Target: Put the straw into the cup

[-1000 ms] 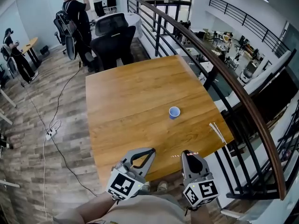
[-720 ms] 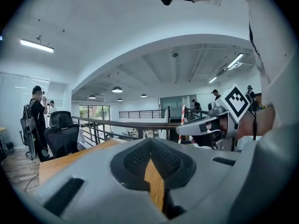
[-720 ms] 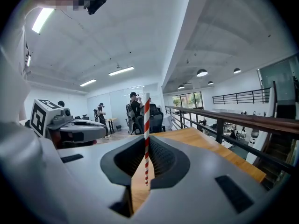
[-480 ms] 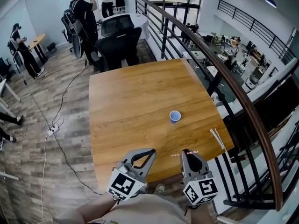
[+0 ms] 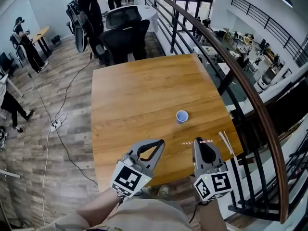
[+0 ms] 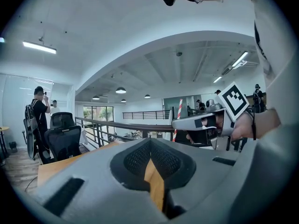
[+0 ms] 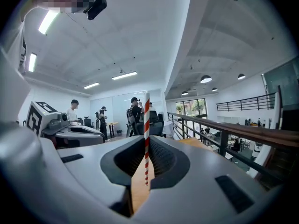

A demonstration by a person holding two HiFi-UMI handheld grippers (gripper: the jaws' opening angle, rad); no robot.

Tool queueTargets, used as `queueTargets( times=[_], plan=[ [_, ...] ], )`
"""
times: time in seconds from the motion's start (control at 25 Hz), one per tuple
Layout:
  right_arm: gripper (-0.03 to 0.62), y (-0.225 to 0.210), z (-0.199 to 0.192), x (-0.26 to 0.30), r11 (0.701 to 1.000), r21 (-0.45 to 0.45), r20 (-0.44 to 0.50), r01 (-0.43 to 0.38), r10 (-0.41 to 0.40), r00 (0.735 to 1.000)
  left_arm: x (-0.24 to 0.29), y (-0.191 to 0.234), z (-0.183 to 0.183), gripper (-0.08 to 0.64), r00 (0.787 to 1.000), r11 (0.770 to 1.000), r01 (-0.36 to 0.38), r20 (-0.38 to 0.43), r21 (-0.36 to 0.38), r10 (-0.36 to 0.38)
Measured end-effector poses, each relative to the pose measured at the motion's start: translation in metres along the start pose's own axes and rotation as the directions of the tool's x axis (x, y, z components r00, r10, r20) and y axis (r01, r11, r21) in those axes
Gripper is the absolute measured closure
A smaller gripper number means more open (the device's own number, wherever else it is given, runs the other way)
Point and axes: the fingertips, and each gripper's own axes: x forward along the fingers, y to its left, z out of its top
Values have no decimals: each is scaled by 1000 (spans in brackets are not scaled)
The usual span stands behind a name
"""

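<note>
Right gripper (image 5: pixel 200 146) clamps the striped straw (image 7: pixel 146 125), left gripper (image 5: pixel 158 145) clenched empty; a skewed entry could topple the blue cup (image 5: pixel 182 116).

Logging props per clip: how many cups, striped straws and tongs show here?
Cup: 1
Striped straw: 1
Tongs: 2, left tongs and right tongs
Total: 4
</note>
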Motion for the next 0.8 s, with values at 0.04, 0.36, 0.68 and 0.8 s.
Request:
queueTargets(
  times=[0.04,0.36,0.68,0.8],
  plan=[
    [555,-3,5,7,1000,-9,9,-3,3,1000,6,5,5,546,1000,1000,1,12,1,-1],
    [555,-43,21,55,991,-111,66,79,-72,995,56,29,29,546,998,998,-21,65,54,18],
    [555,-86,-4,94,989,-91,39,115,-112,993,109,45,3,546,1000,999,-10,20,53,9],
    [555,-100,-17,106,990,-77,15,120,-120,993,125,52,-15,546,1000,999,-1,-10,38,2]
  ],
)
